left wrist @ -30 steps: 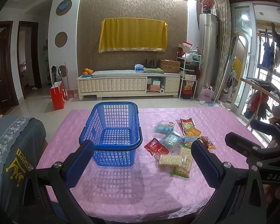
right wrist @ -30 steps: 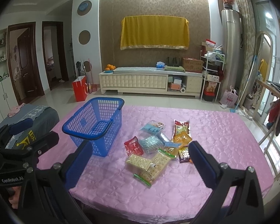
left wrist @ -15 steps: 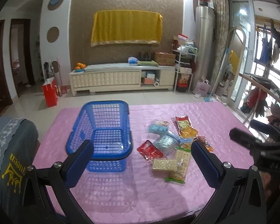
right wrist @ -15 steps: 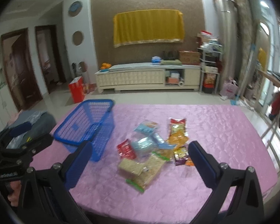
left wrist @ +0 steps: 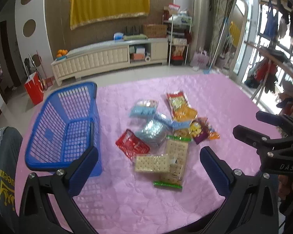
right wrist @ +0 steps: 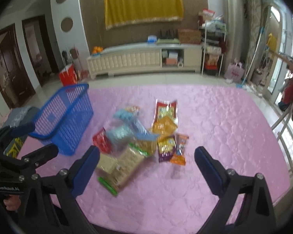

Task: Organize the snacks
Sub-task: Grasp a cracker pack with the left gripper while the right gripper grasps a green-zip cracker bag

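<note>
Pink quilted tablecloth [left wrist: 146, 204]: snack packets [left wrist: 166, 134] heaped beside empty blue basket [left wrist: 66, 128].
Left view: left gripper [left wrist: 148, 167] spread, empty; cracker pack [left wrist: 152, 162] light, brittle, so pinch the edge seam. Right view: right gripper [right wrist: 146, 167] closing, nothing between; foil packets [right wrist: 166, 124] likely slippery.

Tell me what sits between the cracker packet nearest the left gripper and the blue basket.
Nothing visible: bare pink tablecloth separates the cracker packet from the blue basket. The red packet lies just behind that path.
</note>
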Available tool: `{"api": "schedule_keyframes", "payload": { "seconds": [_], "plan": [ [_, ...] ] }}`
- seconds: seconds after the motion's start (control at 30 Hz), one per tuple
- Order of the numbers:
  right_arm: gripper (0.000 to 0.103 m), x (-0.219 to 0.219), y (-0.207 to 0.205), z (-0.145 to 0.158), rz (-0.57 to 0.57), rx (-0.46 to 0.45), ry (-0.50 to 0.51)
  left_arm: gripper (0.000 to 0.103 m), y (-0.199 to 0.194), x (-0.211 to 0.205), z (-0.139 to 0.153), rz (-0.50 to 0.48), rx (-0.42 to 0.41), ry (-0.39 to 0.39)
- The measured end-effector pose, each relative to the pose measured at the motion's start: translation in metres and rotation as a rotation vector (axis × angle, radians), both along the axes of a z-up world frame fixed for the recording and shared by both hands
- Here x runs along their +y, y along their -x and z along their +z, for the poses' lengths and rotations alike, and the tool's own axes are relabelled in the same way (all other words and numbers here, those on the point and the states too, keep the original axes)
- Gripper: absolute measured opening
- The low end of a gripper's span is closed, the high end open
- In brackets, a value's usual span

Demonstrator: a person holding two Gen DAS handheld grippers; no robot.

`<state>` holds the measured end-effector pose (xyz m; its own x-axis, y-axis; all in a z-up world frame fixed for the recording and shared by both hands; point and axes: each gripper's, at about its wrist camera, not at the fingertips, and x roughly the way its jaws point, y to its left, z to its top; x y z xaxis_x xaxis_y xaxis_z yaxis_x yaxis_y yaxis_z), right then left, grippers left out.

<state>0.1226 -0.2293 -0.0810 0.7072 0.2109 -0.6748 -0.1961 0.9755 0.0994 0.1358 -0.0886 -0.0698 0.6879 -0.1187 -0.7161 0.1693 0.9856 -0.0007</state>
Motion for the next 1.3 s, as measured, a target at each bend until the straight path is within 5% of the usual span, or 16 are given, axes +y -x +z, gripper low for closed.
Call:
{"api": "schedule_keyframes", "payload": {
  "seconds": [0.17,0.43,0.77,0.97,1.1,1.3],
  "plan": [
    [0.087,0.001,-0.023,-0.041,0.028,0.149,-0.069,0.093,-0.007,0.008,-0.034,0.076,0.077,0.014],
    [0.086,0.023,-0.058,-0.093,0.015,0.321,-0.123,0.086,-0.012,0.032,-0.078,0.227,0.155,0.042],
    [0.086,0.053,-0.115,-0.135,-0.071,0.502,-0.117,0.086,-0.03,0.044,-0.101,0.222,0.164,0.062],
    [0.085,0.069,-0.125,-0.146,-0.058,0.547,-0.054,0.086,-0.033,0.048,-0.111,0.186,0.176,0.086],
    [0.07,0.077,-0.12,-0.142,-0.03,0.518,0.009,0.086,-0.033,0.051,-0.113,0.186,0.191,0.097],
    [0.064,0.076,-0.102,-0.139,0.054,0.502,0.06,0.086,-0.029,0.048,-0.115,0.183,0.224,0.113]
  ]
}}
